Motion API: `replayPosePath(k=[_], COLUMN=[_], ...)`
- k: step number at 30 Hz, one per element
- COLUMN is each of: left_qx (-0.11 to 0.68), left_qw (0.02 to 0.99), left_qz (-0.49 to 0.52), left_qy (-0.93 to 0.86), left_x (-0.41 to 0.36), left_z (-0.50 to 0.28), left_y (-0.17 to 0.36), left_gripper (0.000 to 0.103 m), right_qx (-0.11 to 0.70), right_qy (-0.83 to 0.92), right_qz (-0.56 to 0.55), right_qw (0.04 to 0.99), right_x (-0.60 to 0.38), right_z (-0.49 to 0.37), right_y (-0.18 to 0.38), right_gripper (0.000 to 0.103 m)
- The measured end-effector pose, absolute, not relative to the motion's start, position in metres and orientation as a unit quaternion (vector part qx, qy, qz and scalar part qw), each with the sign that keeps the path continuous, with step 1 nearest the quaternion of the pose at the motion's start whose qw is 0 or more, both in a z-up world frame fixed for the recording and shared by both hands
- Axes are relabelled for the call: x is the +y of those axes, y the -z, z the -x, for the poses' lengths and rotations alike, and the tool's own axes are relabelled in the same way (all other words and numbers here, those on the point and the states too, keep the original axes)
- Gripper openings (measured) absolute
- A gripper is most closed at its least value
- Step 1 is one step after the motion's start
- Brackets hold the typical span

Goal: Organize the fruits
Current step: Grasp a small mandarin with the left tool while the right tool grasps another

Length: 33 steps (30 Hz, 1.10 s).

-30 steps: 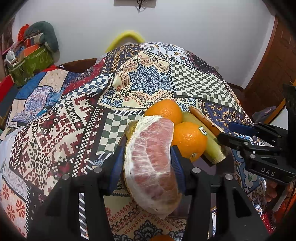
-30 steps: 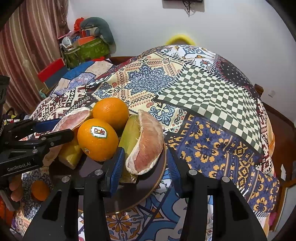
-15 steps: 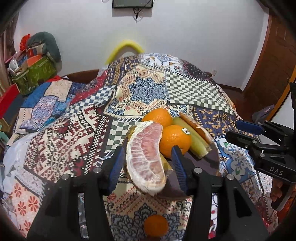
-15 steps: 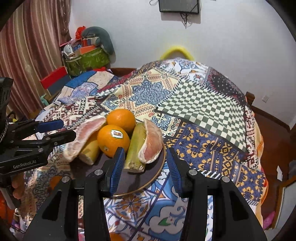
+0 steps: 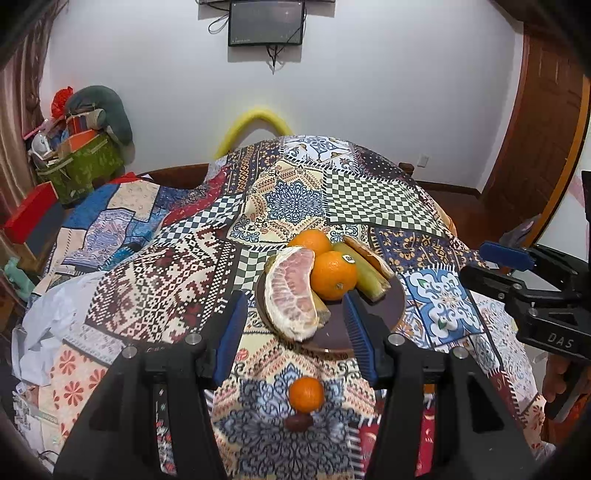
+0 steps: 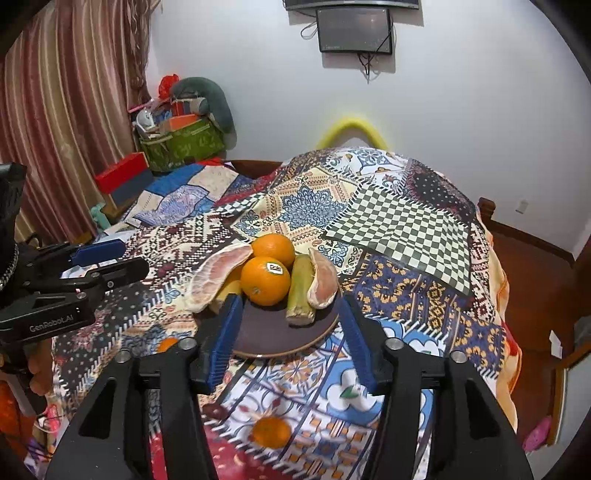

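Observation:
A dark round plate point(image 5: 388, 306) point(image 6: 266, 336) on the patchwork cloth holds two oranges point(image 5: 332, 275) point(image 6: 265, 280), two peeled pomelo pieces point(image 5: 291, 295) point(image 6: 323, 278) and a green stalk point(image 5: 369, 280) point(image 6: 300, 291). My left gripper point(image 5: 295, 336) is open and empty, held above and in front of the plate. My right gripper point(image 6: 288, 339) is open and empty, likewise back from the plate. A small orange point(image 5: 306, 394) point(image 6: 269, 432) and a dark date-like fruit point(image 5: 298, 422) point(image 6: 212, 410) lie on the cloth in front of the plate. Another small orange point(image 6: 167, 344) lies left of the plate.
The patterned cloth point(image 5: 295, 199) covers a round table. Boxes and a green bag point(image 5: 81, 162) stand at the back left, curtains point(image 6: 55, 110) further left. A wooden door point(image 5: 546, 147) is at the right. A wall screen point(image 5: 266, 22) hangs above.
Both grippers pulled back and up from the plate. The left gripper let go of the pomelo piece, which now rests on the plate's left side. Both jaws are wider apart.

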<state>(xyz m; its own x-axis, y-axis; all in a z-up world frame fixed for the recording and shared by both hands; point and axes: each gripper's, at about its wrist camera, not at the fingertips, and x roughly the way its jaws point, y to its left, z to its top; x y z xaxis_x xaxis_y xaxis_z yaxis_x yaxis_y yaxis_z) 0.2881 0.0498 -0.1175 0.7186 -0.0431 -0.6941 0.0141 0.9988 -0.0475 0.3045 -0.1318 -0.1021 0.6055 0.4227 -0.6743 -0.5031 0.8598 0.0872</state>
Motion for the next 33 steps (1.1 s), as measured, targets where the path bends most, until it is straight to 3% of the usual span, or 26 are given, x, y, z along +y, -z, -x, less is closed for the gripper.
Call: replayPosePath(k=[3,8,33], left_qx=[0.372,0.372,0.470], left_qw=[0.928,0.928,0.882], left_qz=[0.019,0.019,0.030], left_qy=[0.016,0.018,0.026], left_x=[0.049,0.043,0.046], left_z=[-0.276,-0.259,-0.241], left_y=[0.115,0.116,0.216], left_gripper=[0.056,0.057,0.057], right_qx=[0.357,0.350,0.444], right_qy=[-0.256,-0.244,-0.208], right_qz=[0.054,0.053,0.031], right_qw=[0.897,0.903,0.871], right_x=[-0.134,-0.136,-0.143], right_z=[-0.291,-0.270,-0.249], right_y=[0.099,0.101,0.187], right_gripper=[0.056,0.070,0.070])
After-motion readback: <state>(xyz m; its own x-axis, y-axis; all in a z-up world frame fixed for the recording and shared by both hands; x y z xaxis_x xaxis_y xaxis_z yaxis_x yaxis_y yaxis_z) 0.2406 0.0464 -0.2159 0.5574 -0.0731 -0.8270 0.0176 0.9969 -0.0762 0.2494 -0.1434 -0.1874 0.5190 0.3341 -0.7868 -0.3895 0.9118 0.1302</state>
